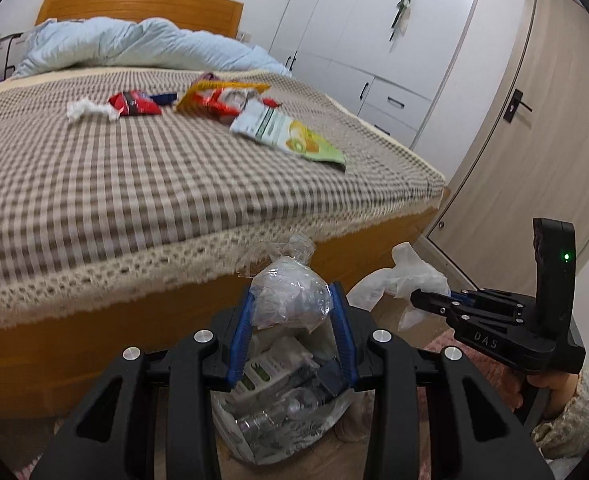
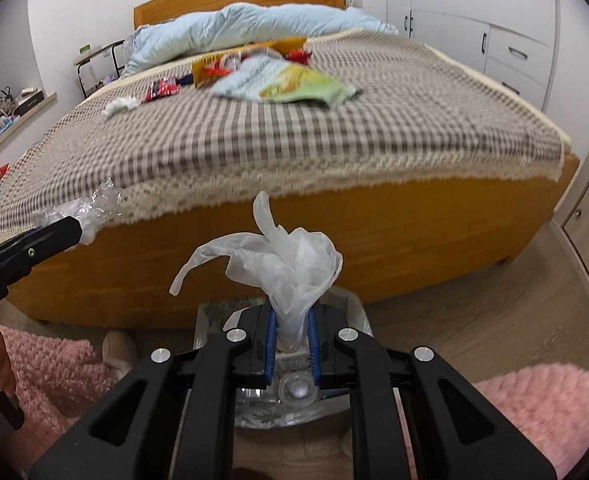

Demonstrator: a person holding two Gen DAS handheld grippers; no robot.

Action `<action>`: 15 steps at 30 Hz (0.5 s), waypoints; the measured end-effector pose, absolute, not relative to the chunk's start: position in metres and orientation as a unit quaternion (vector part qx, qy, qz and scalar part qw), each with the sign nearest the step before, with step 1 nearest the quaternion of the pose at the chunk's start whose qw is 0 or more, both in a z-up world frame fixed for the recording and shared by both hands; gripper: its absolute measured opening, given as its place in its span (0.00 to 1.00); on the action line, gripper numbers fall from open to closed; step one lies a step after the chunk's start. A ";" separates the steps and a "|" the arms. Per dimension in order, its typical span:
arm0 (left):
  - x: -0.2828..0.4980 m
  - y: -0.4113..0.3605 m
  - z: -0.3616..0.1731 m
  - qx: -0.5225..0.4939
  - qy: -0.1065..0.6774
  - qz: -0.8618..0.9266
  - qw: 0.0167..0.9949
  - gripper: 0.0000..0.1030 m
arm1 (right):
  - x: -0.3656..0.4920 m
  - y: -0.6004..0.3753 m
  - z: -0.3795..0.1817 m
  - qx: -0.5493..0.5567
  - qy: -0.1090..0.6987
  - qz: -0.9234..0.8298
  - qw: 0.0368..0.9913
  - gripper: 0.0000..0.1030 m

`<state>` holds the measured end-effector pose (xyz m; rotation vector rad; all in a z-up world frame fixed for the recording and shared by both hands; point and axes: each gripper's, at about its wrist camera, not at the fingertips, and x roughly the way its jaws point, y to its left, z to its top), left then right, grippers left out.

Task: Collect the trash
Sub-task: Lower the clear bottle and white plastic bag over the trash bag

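Note:
My left gripper (image 1: 294, 292) is shut on a crumpled clear plastic bag (image 1: 286, 280), held in front of the bed's wooden side. Under it stands a lined trash bin (image 1: 326, 412) with bottles and cartons inside. My right gripper (image 2: 291, 314) is shut on a white plastic glove (image 2: 290, 264), above the same bin (image 2: 214, 316). Each gripper shows in the other's view: the right gripper (image 1: 422, 298) and the left gripper (image 2: 70, 232). On the checked bedspread lie a white tissue (image 1: 88, 110), a red wrapper (image 1: 134, 104), an orange packet (image 1: 214, 94) and a green-white pouch (image 1: 290, 132).
The bed (image 1: 106, 200) fills the middle, with a blue duvet (image 1: 134, 44) at the headboard. Pink fluffy rugs (image 2: 542, 408) lie on the wood floor on both sides of the bin. A door (image 1: 534, 128) and white wardrobe (image 1: 374, 32) stand to the right.

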<state>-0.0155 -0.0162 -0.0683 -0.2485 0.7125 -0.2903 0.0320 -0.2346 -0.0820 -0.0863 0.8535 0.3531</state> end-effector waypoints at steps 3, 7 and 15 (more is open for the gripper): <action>-0.016 -0.018 -0.077 -0.122 0.360 -0.138 0.915 0.34 | 0.032 -0.235 -0.093 -0.034 0.425 0.175 0.887 0.13; -0.018 -0.022 -0.086 -0.121 0.375 -0.135 0.909 0.34 | 0.033 -0.235 -0.109 -0.038 0.439 0.179 0.880 0.13; -0.010 -0.048 -0.116 -0.086 0.422 -0.149 0.890 0.34 | 0.039 -0.238 -0.142 -0.033 0.469 0.177 0.865 0.13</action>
